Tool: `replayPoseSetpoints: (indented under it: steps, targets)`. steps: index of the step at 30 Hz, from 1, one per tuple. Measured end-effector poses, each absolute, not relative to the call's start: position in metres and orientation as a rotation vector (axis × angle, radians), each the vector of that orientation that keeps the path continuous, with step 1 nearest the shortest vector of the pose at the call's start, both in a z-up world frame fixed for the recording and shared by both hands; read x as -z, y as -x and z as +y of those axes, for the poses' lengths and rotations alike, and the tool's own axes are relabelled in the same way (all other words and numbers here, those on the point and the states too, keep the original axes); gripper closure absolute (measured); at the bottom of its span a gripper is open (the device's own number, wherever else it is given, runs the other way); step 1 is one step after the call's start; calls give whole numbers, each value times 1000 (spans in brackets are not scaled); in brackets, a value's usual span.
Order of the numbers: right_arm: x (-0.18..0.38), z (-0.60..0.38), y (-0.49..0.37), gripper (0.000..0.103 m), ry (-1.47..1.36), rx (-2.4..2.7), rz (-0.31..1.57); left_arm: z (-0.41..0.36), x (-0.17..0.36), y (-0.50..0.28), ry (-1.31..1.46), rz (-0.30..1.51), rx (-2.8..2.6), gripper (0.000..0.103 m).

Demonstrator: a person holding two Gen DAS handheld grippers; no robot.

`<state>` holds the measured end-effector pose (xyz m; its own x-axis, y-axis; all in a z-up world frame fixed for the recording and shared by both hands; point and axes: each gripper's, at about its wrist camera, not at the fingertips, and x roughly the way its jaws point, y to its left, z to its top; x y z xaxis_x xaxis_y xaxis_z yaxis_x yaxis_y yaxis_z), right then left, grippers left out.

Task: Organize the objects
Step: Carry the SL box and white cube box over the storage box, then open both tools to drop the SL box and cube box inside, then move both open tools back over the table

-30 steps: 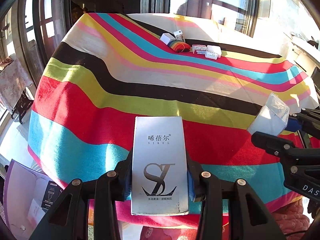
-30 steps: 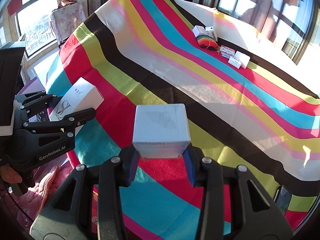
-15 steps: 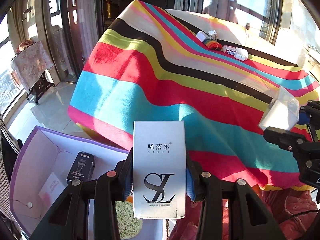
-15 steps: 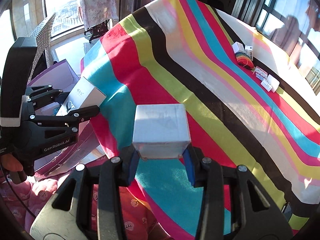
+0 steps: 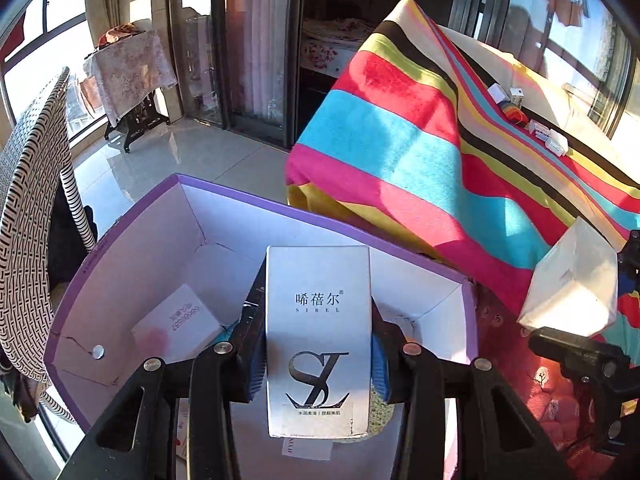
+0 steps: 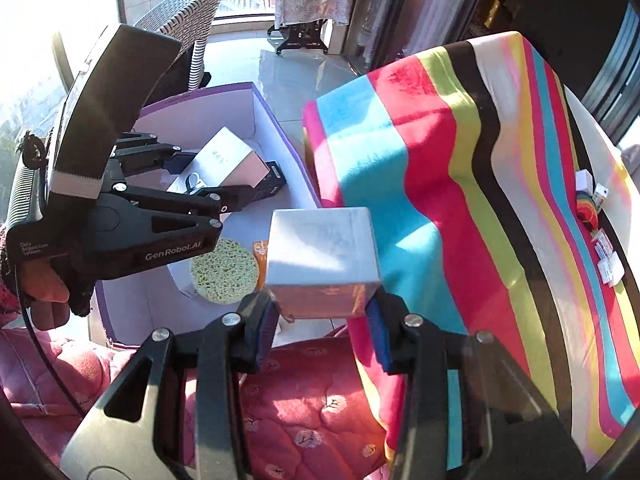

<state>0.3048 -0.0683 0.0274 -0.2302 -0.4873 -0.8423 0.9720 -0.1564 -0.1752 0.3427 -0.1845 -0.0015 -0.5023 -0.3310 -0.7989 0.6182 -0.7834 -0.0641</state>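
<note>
the left tongs (image 5: 318, 360) grip the tall white sibel carton (image 5: 318, 336) above the open purple box (image 5: 120, 224); the right tongs (image 6: 322, 316) clamp a pale cube box (image 6: 322, 256) beside the striped counter (image 6: 460, 168). lower the carton into a bare patch, clear of the white packet (image 5: 176, 320), before releasing.

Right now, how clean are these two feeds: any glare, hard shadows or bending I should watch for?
Left wrist view: low sun washes out the cube box at the right edge; the tall white box reads sharp; fisheye curves the purple bin rim. Right wrist view: blown-out window glare upper left; hard shadow bands cross the striped blanket; the cube box's top stays shaded.
</note>
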Motion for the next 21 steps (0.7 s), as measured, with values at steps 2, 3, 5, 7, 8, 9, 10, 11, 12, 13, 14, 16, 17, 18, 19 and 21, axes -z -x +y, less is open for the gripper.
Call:
replayPoseSetpoints:
  steps: [2,3,5,7,8,9,10,11,12,13,14,16,17,18,19,21]
  targets:
    - [-26,-79,-314,59,-769,1591,899,-196,2,-355,-1097,479,2238,60]
    - [-25,-85,-318,59,-764,1569,899,-201,2,-361,-1089,485,2218,60]
    - [-23,-95,-328,59,-757,1528,905,-211,3,-371,-1078,496,2183,60]
    - [-20,-104,-336,59,-744,1496,918,-218,4,-379,-1071,507,2157,60]
    - [-18,-108,-339,59,-737,1483,929,-222,5,-384,-1070,507,2147,60]
    - [-16,-113,-344,59,-729,1474,940,-225,6,-386,-1068,503,2136,60]
    - [-14,-117,-348,59,-719,1465,948,-229,6,-388,-1068,499,2124,60]
    - [-13,-121,-351,59,-706,1457,950,-233,7,-391,-1066,494,2110,60]
    - [-13,-125,-354,59,-692,1451,949,-238,7,-393,-1065,490,2094,60]
    - [-13,-129,-355,59,-676,1451,944,-242,8,-395,-1062,490,2077,59]
    - [-14,-131,-356,58,-661,1459,936,-246,8,-397,-1057,495,2057,57]
    - [-17,-132,-352,49,-652,1494,920,-251,7,-401,-1044,513,2017,42]
    - [-20,-129,-347,38,-648,1512,902,-252,4,-402,-1026,519,2008,33]
    - [-24,-126,-340,33,-648,1532,870,-251,1,-402,-1000,521,2003,30]
    - [-29,-120,-331,32,-656,1554,833,-249,-2,-401,-975,523,2002,25]
    - [-37,-108,-310,30,-676,1616,764,-243,-11,-393,-941,544,2047,22]
